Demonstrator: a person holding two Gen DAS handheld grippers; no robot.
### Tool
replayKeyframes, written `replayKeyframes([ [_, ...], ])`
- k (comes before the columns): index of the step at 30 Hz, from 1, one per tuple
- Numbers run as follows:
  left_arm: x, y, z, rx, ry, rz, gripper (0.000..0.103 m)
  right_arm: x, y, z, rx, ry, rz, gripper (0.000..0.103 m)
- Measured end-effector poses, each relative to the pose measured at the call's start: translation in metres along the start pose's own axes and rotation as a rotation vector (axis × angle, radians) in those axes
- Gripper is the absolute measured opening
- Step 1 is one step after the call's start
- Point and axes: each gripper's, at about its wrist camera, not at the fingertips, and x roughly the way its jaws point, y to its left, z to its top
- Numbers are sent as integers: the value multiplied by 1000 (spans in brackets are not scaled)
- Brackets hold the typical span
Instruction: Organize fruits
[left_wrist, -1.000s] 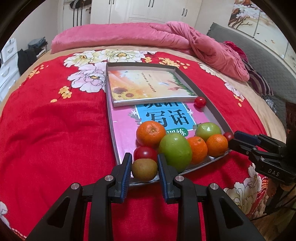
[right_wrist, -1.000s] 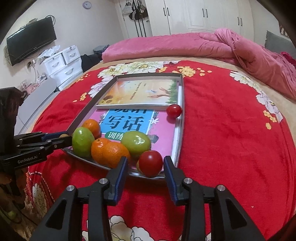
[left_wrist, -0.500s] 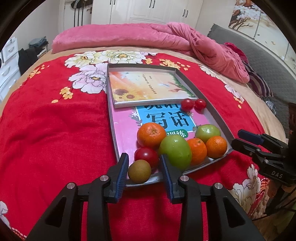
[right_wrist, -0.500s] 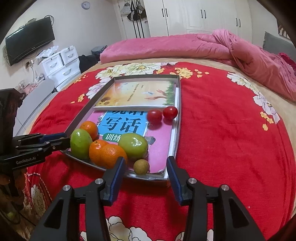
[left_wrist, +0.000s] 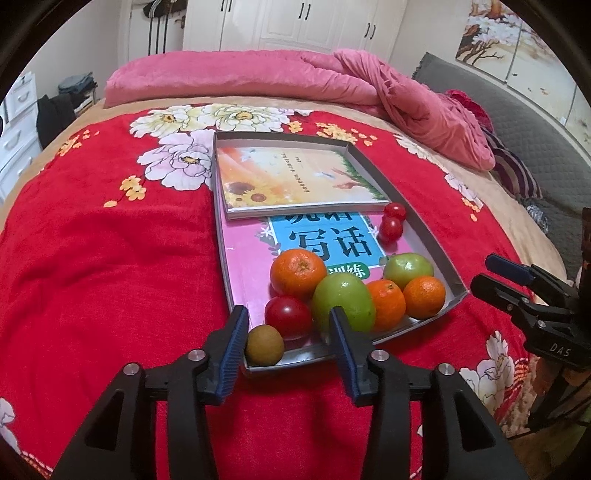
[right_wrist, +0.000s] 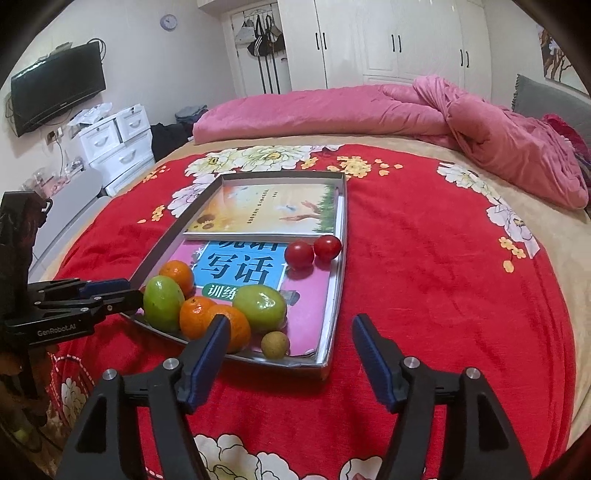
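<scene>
The left gripper (left_wrist: 286, 334) has just been opening its jaws: the small brown kiwi-like fruit (left_wrist: 265, 345) sits between the blue pads, close to the left pad, but it rests loose on the near corner of the shallow grey tray (left_wrist: 424, 236). The right gripper (right_wrist: 288, 349) has also just been widening; its jaws stand well apart at the tray's near edge, with a small round tan fruit (right_wrist: 275, 344) lying free on the tray between them.

Just behind the brown fruit in the tray sits a red tomato (left_wrist: 289, 317), touching a large green fruit (left_wrist: 343, 302). An orange (left_wrist: 298, 273) lies behind those, and two more oranges (left_wrist: 387, 304) with a second green fruit (left_wrist: 408, 266) crowd the tray's near right corner. Two cherry tomatoes (left_wrist: 391, 228) rest together by the tray's right wall, further back, beside the sunflower book (left_wrist: 295, 181) that overlaps a pink book (left_wrist: 243, 266). The tray lies on a red floral blanket (left_wrist: 110, 277).
</scene>
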Motion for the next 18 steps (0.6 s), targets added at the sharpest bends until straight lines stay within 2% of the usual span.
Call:
replayKeyframes([
  [2, -2, 0, 0, 2, -7, 4, 54, -1, 0, 0, 0, -3, -6, 70],
  [6, -7, 1, 1, -10, -16, -10, 55, -3, 0, 1, 2, -11, -12, 74],
  [11, -16, -1, 1, -10, -41, -8, 66, -8, 1, 1, 1, -21, -14, 77],
  [18, -31, -4, -2, -21, -60, -2, 71, -21, 6, 2, -2, -64, -21, 86],
])
